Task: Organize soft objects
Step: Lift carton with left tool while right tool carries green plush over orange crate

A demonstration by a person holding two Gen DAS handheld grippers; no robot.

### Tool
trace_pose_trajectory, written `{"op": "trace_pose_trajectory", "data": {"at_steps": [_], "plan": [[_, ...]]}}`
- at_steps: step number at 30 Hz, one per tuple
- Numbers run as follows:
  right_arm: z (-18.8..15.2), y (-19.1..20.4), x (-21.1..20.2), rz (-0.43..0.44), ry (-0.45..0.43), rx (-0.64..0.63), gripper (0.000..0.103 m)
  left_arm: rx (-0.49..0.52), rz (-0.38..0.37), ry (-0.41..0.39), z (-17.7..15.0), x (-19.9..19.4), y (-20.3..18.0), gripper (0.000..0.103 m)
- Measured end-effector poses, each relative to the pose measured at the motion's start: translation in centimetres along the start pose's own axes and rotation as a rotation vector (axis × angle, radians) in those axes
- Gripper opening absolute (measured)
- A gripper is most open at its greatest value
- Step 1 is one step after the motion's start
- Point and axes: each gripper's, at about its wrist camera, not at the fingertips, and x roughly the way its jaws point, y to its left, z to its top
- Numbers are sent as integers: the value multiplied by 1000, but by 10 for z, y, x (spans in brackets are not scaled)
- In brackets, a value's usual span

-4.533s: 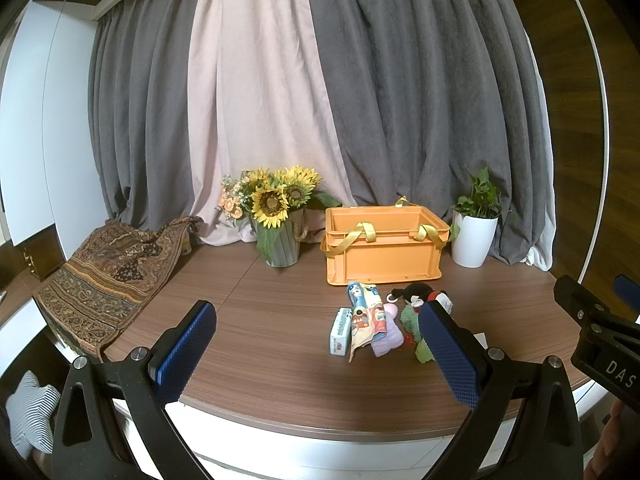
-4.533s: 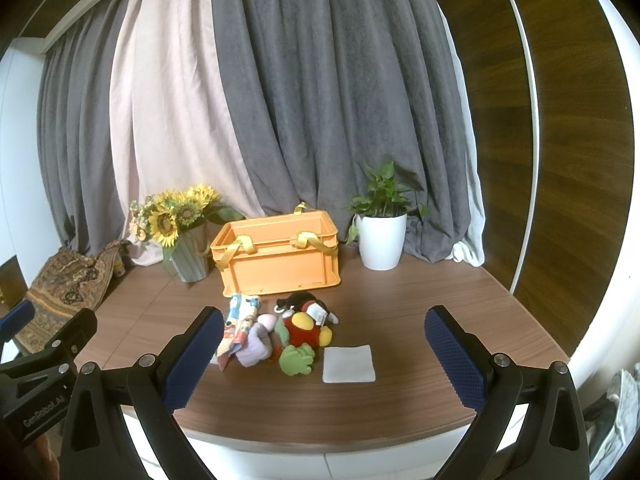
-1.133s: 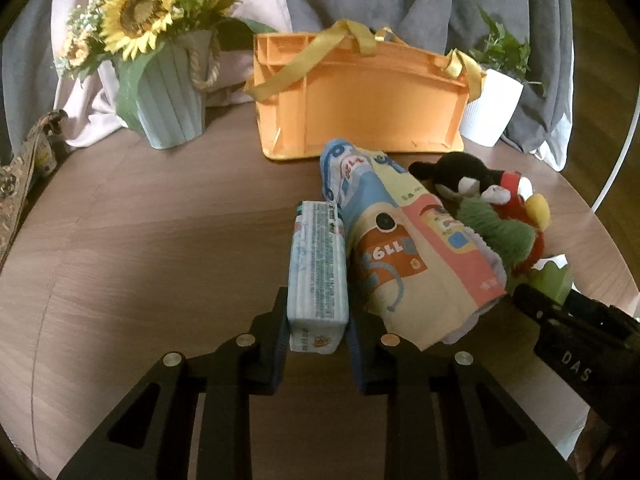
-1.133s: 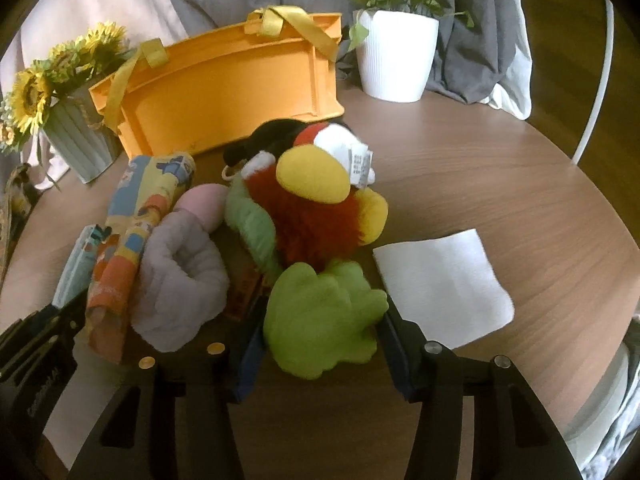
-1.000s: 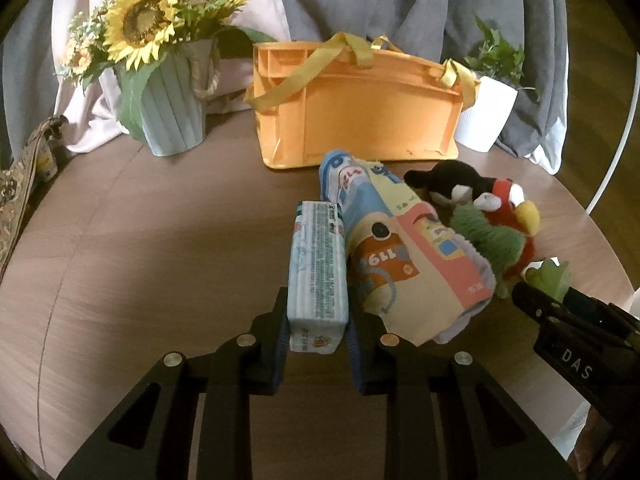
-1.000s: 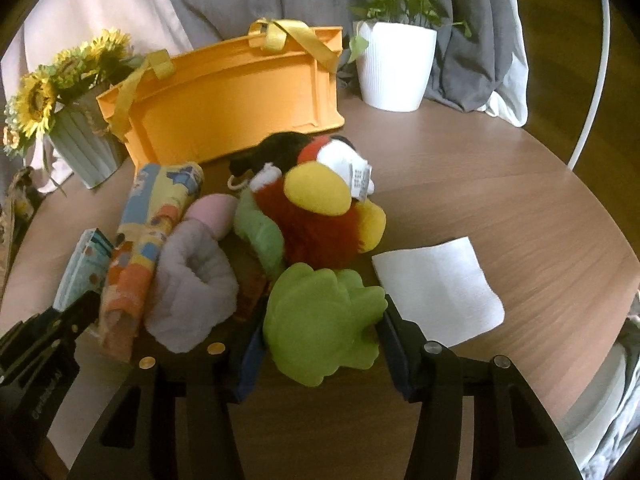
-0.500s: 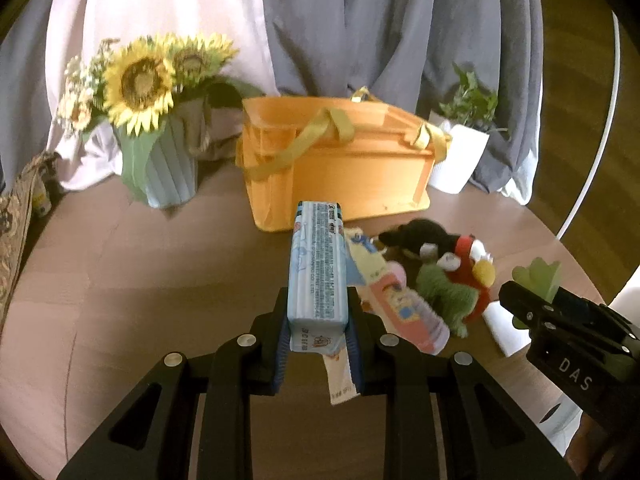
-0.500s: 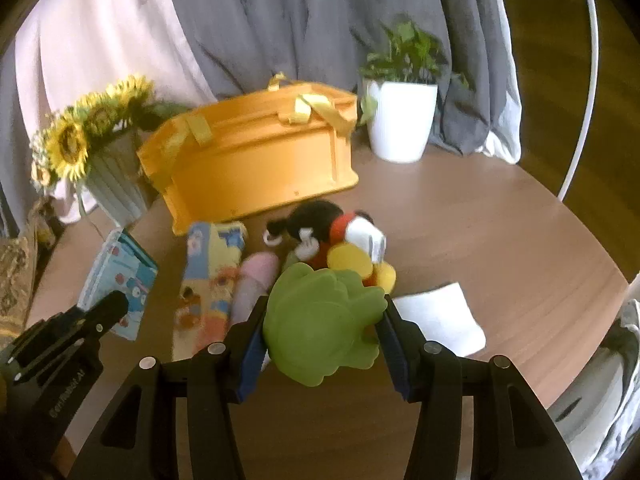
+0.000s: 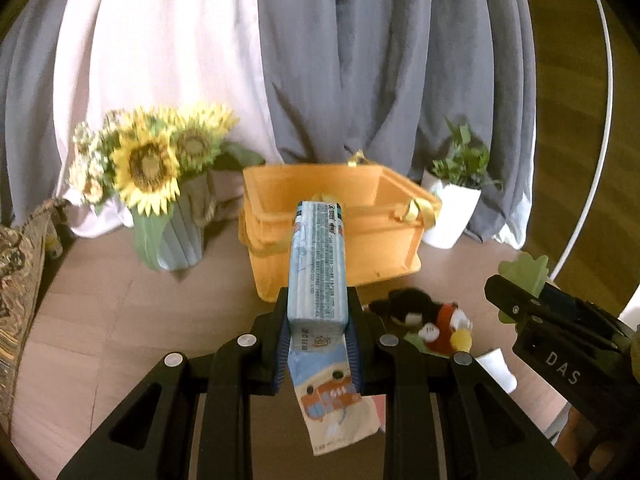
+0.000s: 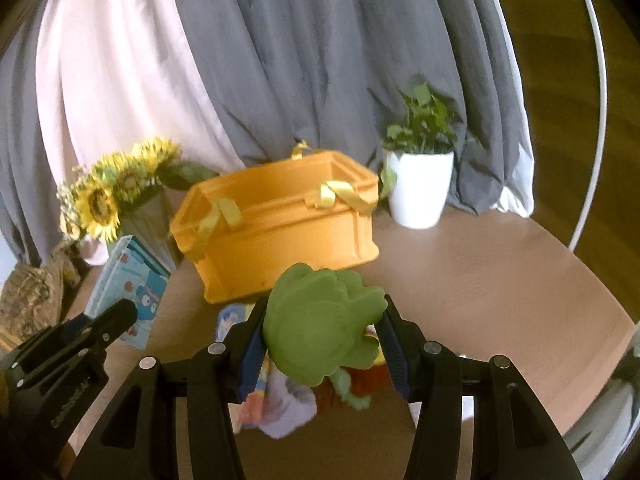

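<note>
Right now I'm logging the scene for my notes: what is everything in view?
Crate: one, orange with yellow straps, back of table.
Tissue pack: one, pale blue, in left gripper.
Green plush: one, in right gripper.
Plush bird: one, red and black, on table.
Printed cloth: one, multicoloured, on table.
Sunflower vase: one, left of crate.
Potted plant: one, white pot, right of crate.
Table: one, brown.
Curtains: grey and pale.
Left gripper, right gripper: black.

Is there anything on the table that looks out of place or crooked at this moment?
One thing: the soft toys left on the table lie in a tangled heap, with the printed cloth and the plush bird not yet in the orange basket. Nothing looks spilled or damaged.
</note>
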Motion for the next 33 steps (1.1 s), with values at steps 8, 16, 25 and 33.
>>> {"op": "trace_pose_trajectory", "data": {"at_steps": [8,16,25,33], "plan": [[34,-5,8,86,-56,-34,53,-42,45,-48,24,1,-12,25],[65,-10,20,147,-104,-60,53,-55,79,-103,48,7,-22,25],[96,-14,35,181,-157,-63,53,-34,96,-151,74,21,-29,25],[120,-12,57,203,-184,-62,53,-24,104,-170,93,42,-27,25]]}}
